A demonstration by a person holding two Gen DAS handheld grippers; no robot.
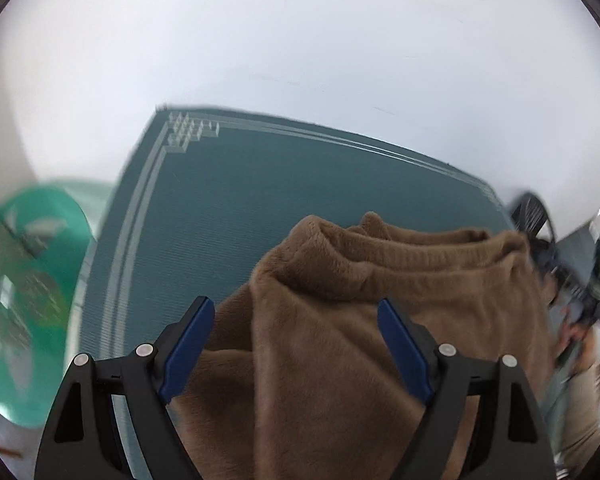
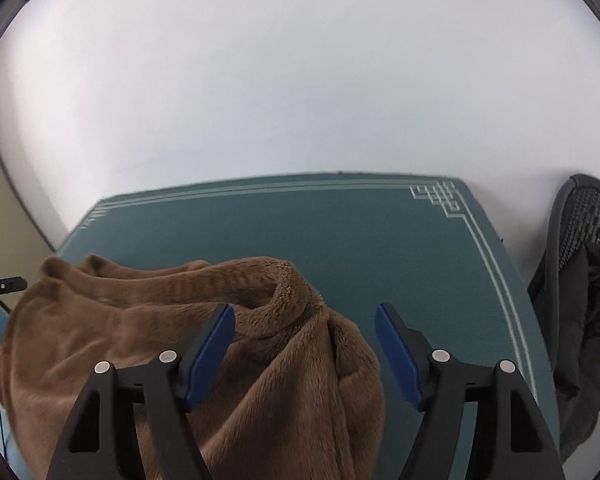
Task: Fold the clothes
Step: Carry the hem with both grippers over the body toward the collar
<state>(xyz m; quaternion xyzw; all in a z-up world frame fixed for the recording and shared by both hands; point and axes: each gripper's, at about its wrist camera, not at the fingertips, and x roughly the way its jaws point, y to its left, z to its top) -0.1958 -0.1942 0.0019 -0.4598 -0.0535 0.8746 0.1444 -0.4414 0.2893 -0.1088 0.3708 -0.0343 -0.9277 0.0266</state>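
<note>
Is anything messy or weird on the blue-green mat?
Yes. The brown fuzzy garment is bunched in a heap on the teal mat, its ribbed edge curled up instead of lying flat. The left gripper and right gripper are both open around it. Nothing looks torn or spilled.

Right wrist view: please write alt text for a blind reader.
A brown fleece garment lies bunched on a teal mat, between the open blue fingers of the right gripper. A black mesh chair stands at right.
</note>
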